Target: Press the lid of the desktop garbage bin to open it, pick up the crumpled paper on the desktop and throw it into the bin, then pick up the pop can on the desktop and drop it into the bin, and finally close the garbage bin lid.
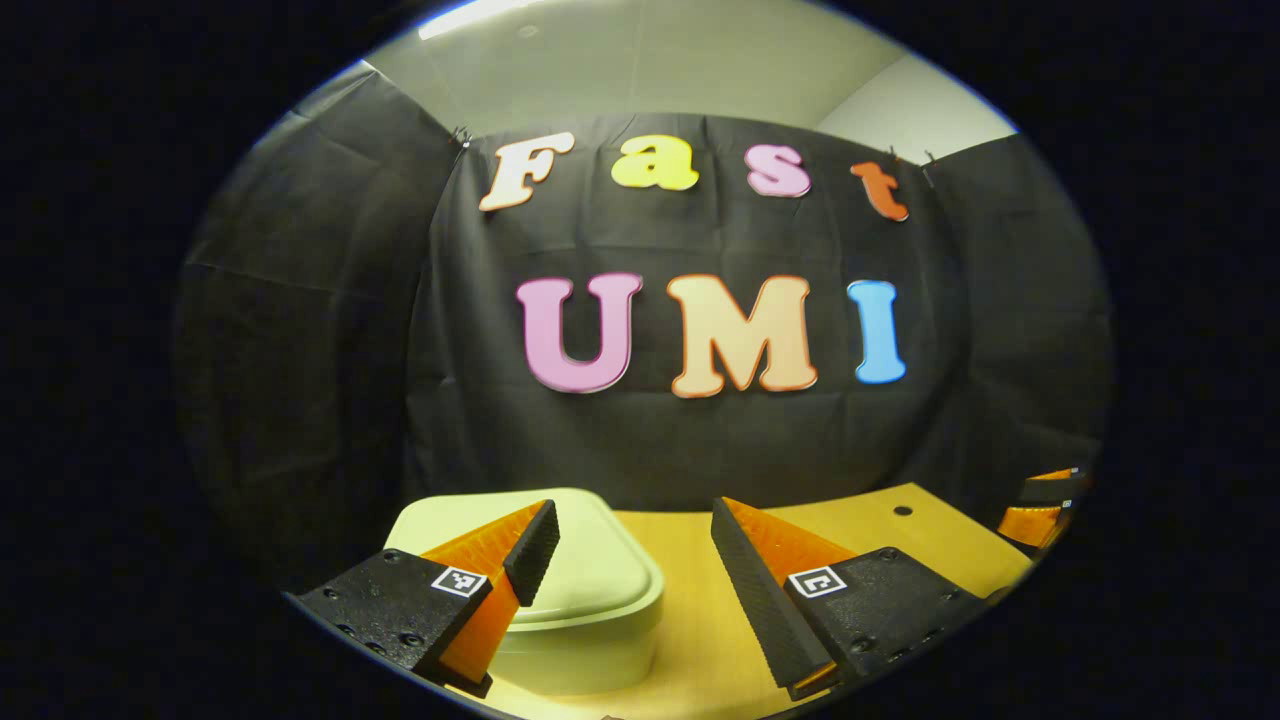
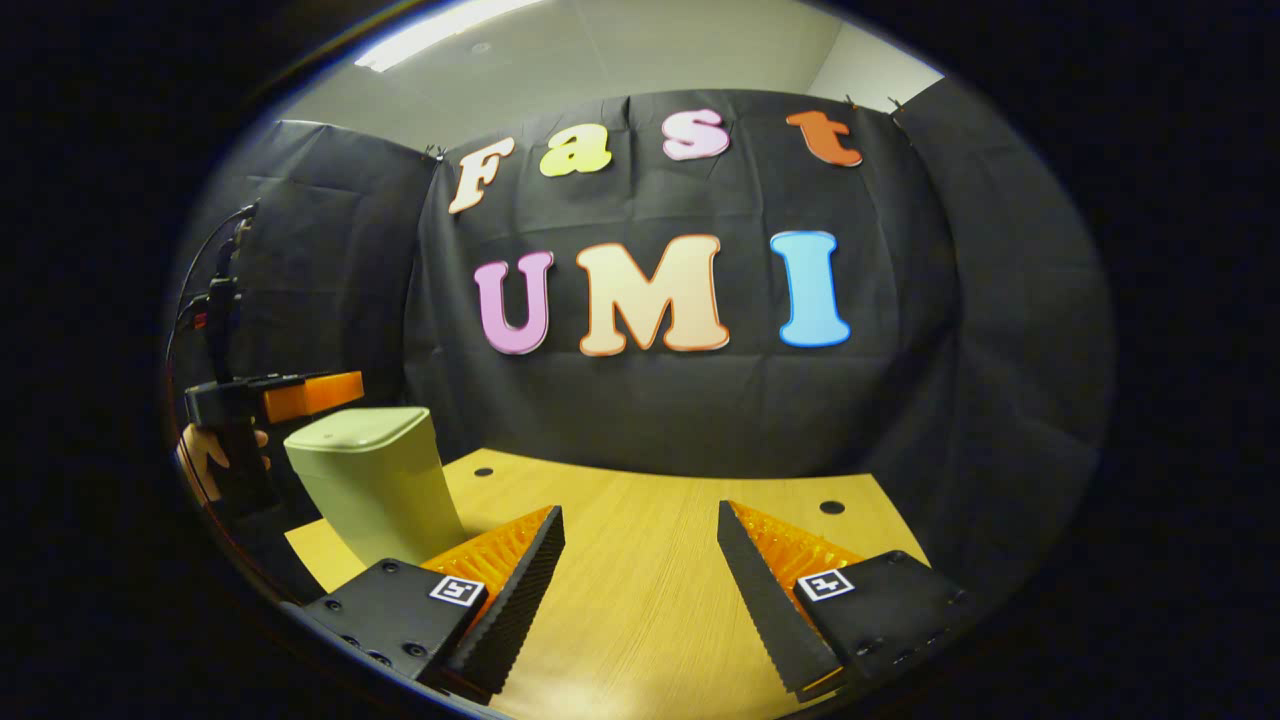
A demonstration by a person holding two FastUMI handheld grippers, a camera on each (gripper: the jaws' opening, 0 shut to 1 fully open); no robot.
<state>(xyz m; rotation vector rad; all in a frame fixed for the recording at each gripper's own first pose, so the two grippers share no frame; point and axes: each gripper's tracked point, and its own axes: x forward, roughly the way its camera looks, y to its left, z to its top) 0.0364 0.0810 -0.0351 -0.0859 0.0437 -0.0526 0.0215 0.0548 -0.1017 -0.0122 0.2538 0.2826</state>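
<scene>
Both pairs of jaws stand wide apart and hold nothing. In the left gripper view the left gripper point(image 1: 635, 555) hovers above the pale green garbage bin point(image 1: 585, 600), whose lid point(image 1: 600, 560) is shut. The bin lies low and to the left between the fingers: the left finger crosses in front of the lid, while the right finger stands clear of it over bare wooden table point(image 1: 690, 620). I cannot tell whether the left finger touches the lid or only hangs just above it. At the far right edge of that view, part of the other gripper shows, well apart from the bin.

In the right gripper view the right gripper point(image 2: 640, 560) points over the open table point(image 2: 640, 600), with only wood between its fingers. The bin point(image 2: 375, 480) stands to the left and farther off, outside the jaws, near the left edge of the table, lid point(image 2: 360, 425) down. Just above the bin's left side the left gripper point(image 2: 300, 395) shows, held by a hand point(image 2: 210, 455) at the far left. Two small dark holes point(image 2: 832, 507) mark the tabletop at its far side, one behind the bin and one to the right.
</scene>
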